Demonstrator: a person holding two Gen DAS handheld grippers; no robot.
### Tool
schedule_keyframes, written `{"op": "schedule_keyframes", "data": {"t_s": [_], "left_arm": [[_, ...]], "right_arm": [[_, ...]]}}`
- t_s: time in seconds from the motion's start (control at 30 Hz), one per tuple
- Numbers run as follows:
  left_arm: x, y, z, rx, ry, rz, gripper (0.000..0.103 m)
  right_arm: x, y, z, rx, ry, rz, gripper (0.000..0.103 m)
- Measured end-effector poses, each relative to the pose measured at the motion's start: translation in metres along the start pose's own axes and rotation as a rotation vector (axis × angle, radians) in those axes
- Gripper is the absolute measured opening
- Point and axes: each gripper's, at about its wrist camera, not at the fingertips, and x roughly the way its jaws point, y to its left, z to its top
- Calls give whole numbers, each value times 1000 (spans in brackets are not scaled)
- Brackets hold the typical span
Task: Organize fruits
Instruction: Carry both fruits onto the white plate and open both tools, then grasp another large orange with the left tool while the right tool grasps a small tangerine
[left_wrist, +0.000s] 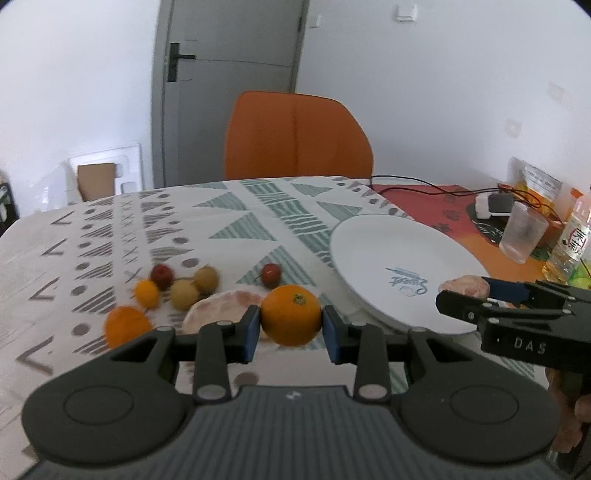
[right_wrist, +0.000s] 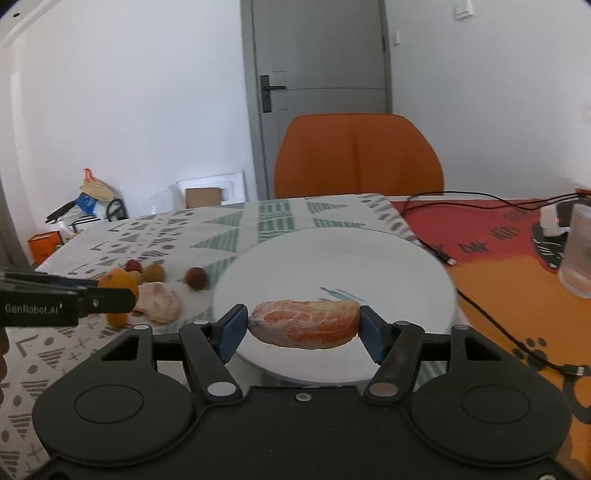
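Orange skin, stem end up: the left wrist view shows the left gripper (left_wrist: 291, 326) clamped on an orange (left_wrist: 291, 314), both blue pads pressed to its sides, held off the cloth just left of the plate (left_wrist: 399, 258). Left of the plate, loose on the cloth: a pomelo piece (left_wrist: 218, 310), another orange (left_wrist: 127, 328), a kumquat (left_wrist: 147, 292), two longans (left_wrist: 194, 288), two small red fruits (left_wrist: 271, 274). The right gripper (left_wrist: 465, 293) enters over the plate's near right rim, carrying a pink wedge.

Right wrist view: right gripper (right_wrist: 303, 325) clamped end to end on a pomelo wedge (right_wrist: 304, 323), hanging over the plate's near rim (right_wrist: 332, 373). Wedge's long axis runs left-right, across the jaws; curved back down, cut face toward the lens.

Step judged: both hands carrying fruit to the plate. Next calls for lowering the wedge onto bare plate, then easing the pads apart; the orange may roll, so set it down away from the rim.
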Motion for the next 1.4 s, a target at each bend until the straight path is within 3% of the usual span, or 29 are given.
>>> {"op": "schedule_keyframes", "data": {"t_s": [0.4, 0.6, 1.1, 1.2, 1.4], "left_arm": [[29, -39, 17, 85, -3, -98, 35], [40, -52, 24, 124, 2, -129, 35], [41, -48, 28, 111, 10, -93, 39], [38, -40, 28, 95, 9, -80, 42], [25, -21, 25, 63, -2, -34, 63]], "right_arm": [[-1, -24, -7, 14, 13, -67, 64], [-5, -21, -9, -23, 0, -85, 69], [-2, -17, -12, -17, 4, -65, 76], [-2, -14, -11, -12, 4, -56, 76], [2, -7, -10, -2, 7, -33, 77]]}}
